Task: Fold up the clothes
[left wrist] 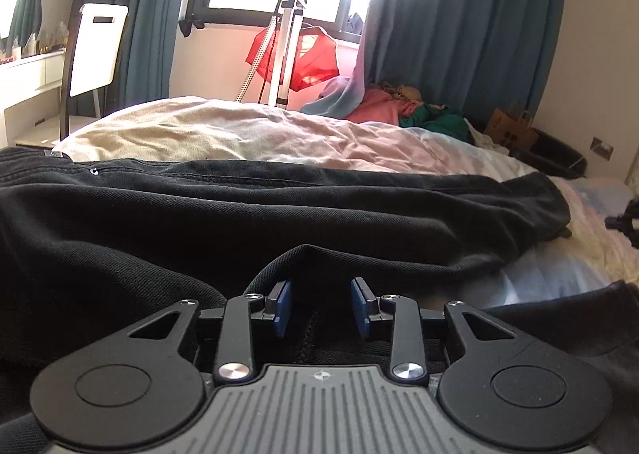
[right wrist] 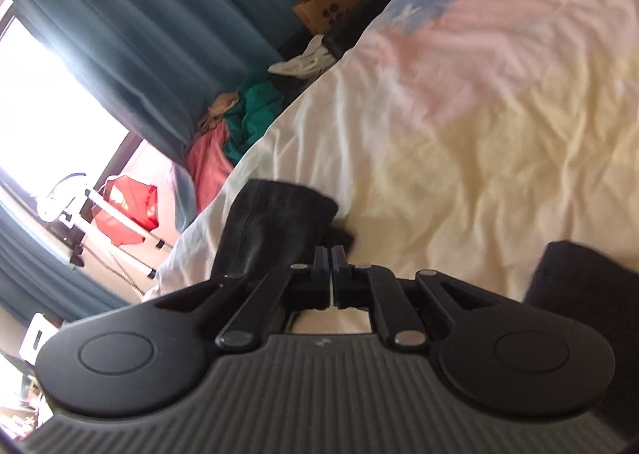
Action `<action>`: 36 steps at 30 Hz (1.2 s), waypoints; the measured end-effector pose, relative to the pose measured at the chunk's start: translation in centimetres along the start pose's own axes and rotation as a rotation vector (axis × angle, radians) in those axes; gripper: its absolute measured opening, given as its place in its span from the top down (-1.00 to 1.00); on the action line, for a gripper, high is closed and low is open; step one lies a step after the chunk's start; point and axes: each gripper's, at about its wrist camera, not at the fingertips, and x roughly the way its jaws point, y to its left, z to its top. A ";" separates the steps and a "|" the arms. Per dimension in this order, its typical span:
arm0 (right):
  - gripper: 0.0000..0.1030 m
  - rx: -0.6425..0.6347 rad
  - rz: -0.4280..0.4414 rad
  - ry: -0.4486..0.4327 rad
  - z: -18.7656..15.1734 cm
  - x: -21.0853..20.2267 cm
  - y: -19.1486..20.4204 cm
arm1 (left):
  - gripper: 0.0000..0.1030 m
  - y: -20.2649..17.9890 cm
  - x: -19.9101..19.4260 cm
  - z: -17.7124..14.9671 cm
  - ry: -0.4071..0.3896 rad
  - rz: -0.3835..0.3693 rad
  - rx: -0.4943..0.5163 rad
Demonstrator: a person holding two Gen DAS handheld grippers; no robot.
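Lying lengthwise across the bed [left wrist: 279,134], black trousers [left wrist: 279,214] spread directly ahead of the left claw [left wrist: 319,306], jaws parted astride a raised fold; right claw [right wrist: 332,260] closed, empty, beside the hem end.

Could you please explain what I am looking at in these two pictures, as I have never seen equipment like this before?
These are no robot arms: a person holds a two-finger tool in each hand, each carrying a wide-angle camera looking along its fingers.

The left view shows the left gripper with its blue-padded fingers apart, around a raised fold of the black cotton trousers without pinching it. The trousers lie spread on the bed's rumpled cream and pink sheet.

The right view, tilted sideways, shows the right gripper shut. Whether it pinches the trouser leg end beside it is unclear.

Beyond the bed are teal curtains and a brown paper bag.
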 end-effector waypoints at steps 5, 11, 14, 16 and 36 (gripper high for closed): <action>-0.05 -0.054 0.018 0.115 -1.6 5.7 4.7 | -0.35 -2.5 1.3 -0.7 -0.004 0.034 0.176; -0.06 0.030 -0.093 0.112 -2.0 10.5 4.8 | -0.43 -2.9 3.1 -0.9 0.023 0.053 0.188; -0.05 0.031 -0.135 0.047 -1.9 10.8 4.1 | -0.47 -2.6 3.5 -0.8 0.025 0.047 0.169; -0.05 0.099 -0.054 0.025 -1.7 10.9 2.9 | -0.49 -2.6 3.7 -0.8 0.025 0.046 0.165; 0.90 -0.423 0.078 -0.321 4.8 -2.5 16.8 | -0.40 0.1 -0.6 1.1 -0.076 -0.140 -0.078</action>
